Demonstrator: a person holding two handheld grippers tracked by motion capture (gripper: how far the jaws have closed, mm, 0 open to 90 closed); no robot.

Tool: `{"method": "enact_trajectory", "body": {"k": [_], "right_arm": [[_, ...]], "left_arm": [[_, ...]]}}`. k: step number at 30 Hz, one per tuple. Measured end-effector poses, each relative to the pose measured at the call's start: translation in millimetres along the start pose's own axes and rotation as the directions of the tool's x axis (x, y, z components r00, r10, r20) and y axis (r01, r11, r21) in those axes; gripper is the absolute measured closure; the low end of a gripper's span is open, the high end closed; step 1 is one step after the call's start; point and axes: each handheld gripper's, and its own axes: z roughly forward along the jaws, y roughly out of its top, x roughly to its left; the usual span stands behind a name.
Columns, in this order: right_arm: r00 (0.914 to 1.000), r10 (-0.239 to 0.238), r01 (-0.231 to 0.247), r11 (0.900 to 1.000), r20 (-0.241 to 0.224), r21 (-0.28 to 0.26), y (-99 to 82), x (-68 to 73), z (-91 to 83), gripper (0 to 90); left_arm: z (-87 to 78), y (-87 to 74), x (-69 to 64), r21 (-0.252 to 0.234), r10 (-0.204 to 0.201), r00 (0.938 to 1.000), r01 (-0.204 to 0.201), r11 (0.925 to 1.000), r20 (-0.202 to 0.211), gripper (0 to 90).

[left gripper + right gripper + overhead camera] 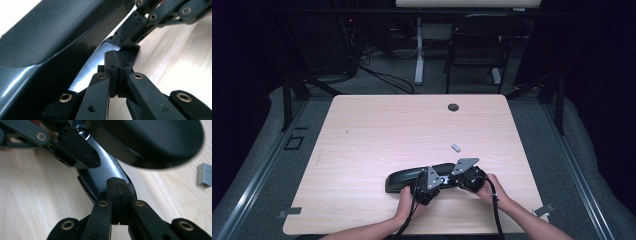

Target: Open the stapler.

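Note:
A black stapler [404,181] lies near the front edge of the wooden table [377,130]. Its top arm [50,30] is lifted off the shiny metal channel [87,67] beneath. My left gripper [438,184] is shut, its tips [117,62] resting at the end of that channel with nothing seen between the pads. From the other side my right gripper [457,179] meets it, also shut, with its tips [117,188] against the stapler's lower part [105,170]. Each gripper view shows the other gripper close by, the right gripper [130,30] and the left gripper [75,150].
A small strip of staples [455,147] lies on the table just beyond the stapler, seen again as the strip of staples [204,177] in the right gripper view. A cable hole [453,107] sits near the far edge. A chair [477,45] and desk legs stand behind the table.

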Motion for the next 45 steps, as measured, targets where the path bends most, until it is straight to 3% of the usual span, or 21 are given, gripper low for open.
{"method": "enact_trajectory", "body": {"k": [4,7,11,14,26,36,45], "right_arm": [[0.9997,0.013,-0.013,0.9997,-0.02,-0.021,2.6,2.7,3.5,90.0],[0.9998,-0.013,0.013,0.9999,-0.013,-0.004,5.8,5.5,3.9,90.0],[0.9991,0.024,-0.025,0.9996,-0.036,-0.015,4.3,2.4,4.2,90.0],[0.999,0.029,-0.03,0.9995,-0.035,-0.014,4.1,2.0,4.1,90.0],[0.9979,0.043,-0.044,0.9987,-0.048,-0.026,3.5,0.9,5.0,90.0],[0.9971,0.049,-0.05,0.9984,-0.059,-0.026,3.4,0.2,4.9,90.0],[0.9968,0.045,-0.047,0.9986,-0.065,-0.026,3.8,-0.7,4.3,90.0]], "left_arm": [[-1.7,1.0,-1.3,-0.026,-0.001,0.9996,0.0,0.9997,-0.027,90.0],[-3.0,1.6,-1.8,-0.043,0.003,0.999,-0.005,0.9991,-0.045,90.0],[-2.9,1.1,-2.9,-0.056,0.006,0.9977,-0.01,0.9984,-0.068,90.0],[-7.3,2.1,-3.2,-0.101,0.004,0.9949,-0.014,0.9948,-0.101,90.0],[-13.3,4.7,-1.6,-0.152,-0.009,0.994,-0.008,0.9884,-0.109,90.0],[-32.7,20.6,1.8,-0.248,-0.024,0.9918,-0.008,0.9687,-0.126,90.0],[-41.1,26.3,9.2,-0.271,-0.054,0.9907,0.019,0.9625,-0.125,90.0]]}}
